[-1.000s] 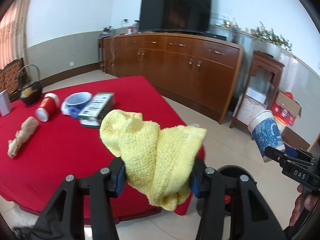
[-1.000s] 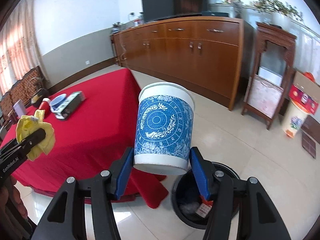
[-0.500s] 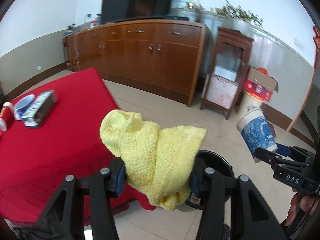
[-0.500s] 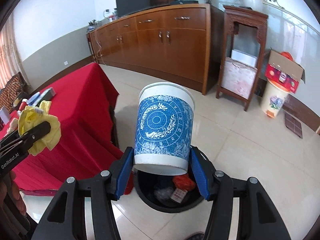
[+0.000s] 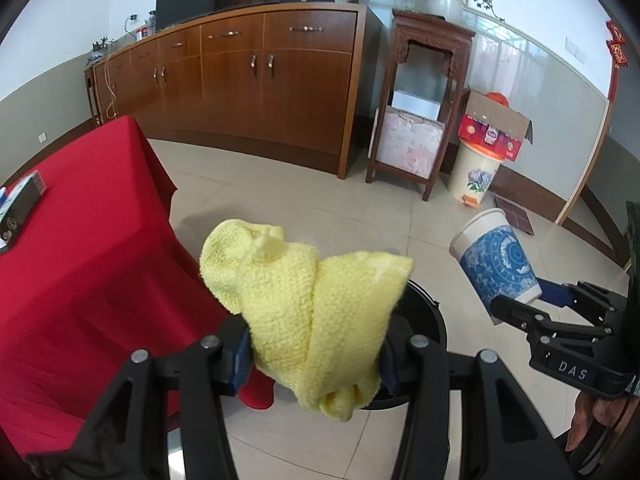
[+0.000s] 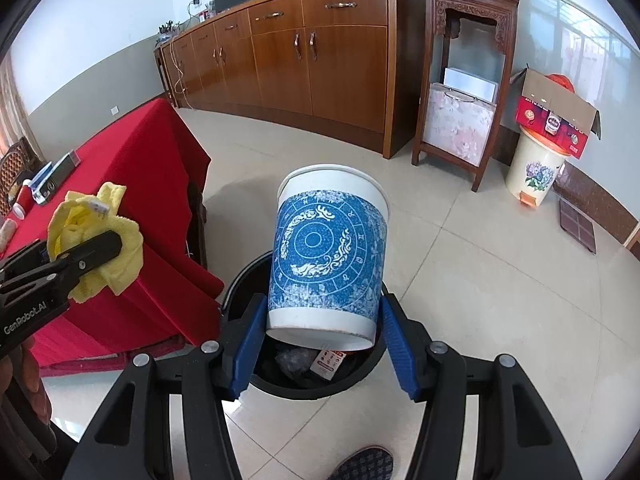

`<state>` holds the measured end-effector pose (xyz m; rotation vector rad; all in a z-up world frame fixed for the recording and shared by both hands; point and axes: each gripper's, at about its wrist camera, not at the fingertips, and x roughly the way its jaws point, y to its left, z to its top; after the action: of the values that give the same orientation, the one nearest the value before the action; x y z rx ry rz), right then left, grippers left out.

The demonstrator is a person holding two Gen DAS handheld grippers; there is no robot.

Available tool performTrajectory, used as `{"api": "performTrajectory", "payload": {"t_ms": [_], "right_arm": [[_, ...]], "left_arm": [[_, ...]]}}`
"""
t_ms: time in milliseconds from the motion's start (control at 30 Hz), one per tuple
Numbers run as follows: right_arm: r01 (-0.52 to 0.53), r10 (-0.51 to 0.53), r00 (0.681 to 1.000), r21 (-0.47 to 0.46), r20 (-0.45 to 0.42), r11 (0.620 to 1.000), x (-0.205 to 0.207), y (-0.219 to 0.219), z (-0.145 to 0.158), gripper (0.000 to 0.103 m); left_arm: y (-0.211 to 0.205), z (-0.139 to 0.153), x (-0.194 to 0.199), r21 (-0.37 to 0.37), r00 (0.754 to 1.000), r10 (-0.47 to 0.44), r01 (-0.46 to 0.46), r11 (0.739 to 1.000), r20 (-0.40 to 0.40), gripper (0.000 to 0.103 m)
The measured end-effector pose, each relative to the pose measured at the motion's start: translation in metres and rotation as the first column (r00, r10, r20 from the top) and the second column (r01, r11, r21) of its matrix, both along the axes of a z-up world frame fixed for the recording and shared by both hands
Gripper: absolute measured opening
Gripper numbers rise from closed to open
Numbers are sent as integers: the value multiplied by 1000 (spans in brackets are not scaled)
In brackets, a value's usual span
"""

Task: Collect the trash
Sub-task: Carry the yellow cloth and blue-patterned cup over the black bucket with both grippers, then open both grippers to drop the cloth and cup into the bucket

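Observation:
My left gripper [image 5: 314, 350] is shut on a crumpled yellow knitted cloth [image 5: 308, 312], held in the air beside the table's corner; it also shows in the right wrist view [image 6: 96, 244]. My right gripper [image 6: 320, 340] is shut on a white paper cup with a blue pattern [image 6: 328, 256], held upright just above a black trash bin [image 6: 360, 378] on the floor. The bin holds wrappers and dark trash. In the left wrist view the cup [image 5: 496, 264] is to the right and the bin [image 5: 424, 320] is mostly hidden behind the cloth.
A table with a red cloth [image 6: 152, 184] stands left of the bin, with a box [image 5: 20, 208] and small items on it. A long wooden sideboard [image 6: 304, 48], a wooden stand [image 6: 464, 80] and a floral pail under a cardboard box [image 6: 536, 168] line the far wall. Tiled floor lies between.
Both grippers have swung right, away from the table and toward the bin. The cup now hangs over the bin's opening. Both grips are unchanged.

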<state>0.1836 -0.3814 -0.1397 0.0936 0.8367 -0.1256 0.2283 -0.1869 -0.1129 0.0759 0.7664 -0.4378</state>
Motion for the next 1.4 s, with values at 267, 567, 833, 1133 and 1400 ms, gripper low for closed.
{"api": "performTrajectory", "payload": {"t_ms": [267, 567, 833, 1133, 1400], "right_arm": [[-34, 33, 998, -14, -46, 999, 18, -4, -30, 59], [-83, 79, 991, -33, -110, 996, 35, -5, -67, 59], [-131, 122, 979, -46, -163, 990, 57, -5, -102, 59], [-215, 200, 962, -61, -188, 975, 76, 4, -129, 60], [-173, 136, 965, -154, -226, 973, 75, -5, -140, 86]], "left_arm": [[-18, -18, 9, -19, 999, -38, 37, 999, -31, 51], [-39, -55, 18, -13, 991, -59, 58, 998, -116, 51], [-54, -82, 25, 11, 983, -64, 67, 998, -169, 51], [-47, -111, 26, -20, 972, -16, 11, 1000, -233, 58], [-26, -111, 20, -8, 972, 57, -60, 998, -228, 92]]}}
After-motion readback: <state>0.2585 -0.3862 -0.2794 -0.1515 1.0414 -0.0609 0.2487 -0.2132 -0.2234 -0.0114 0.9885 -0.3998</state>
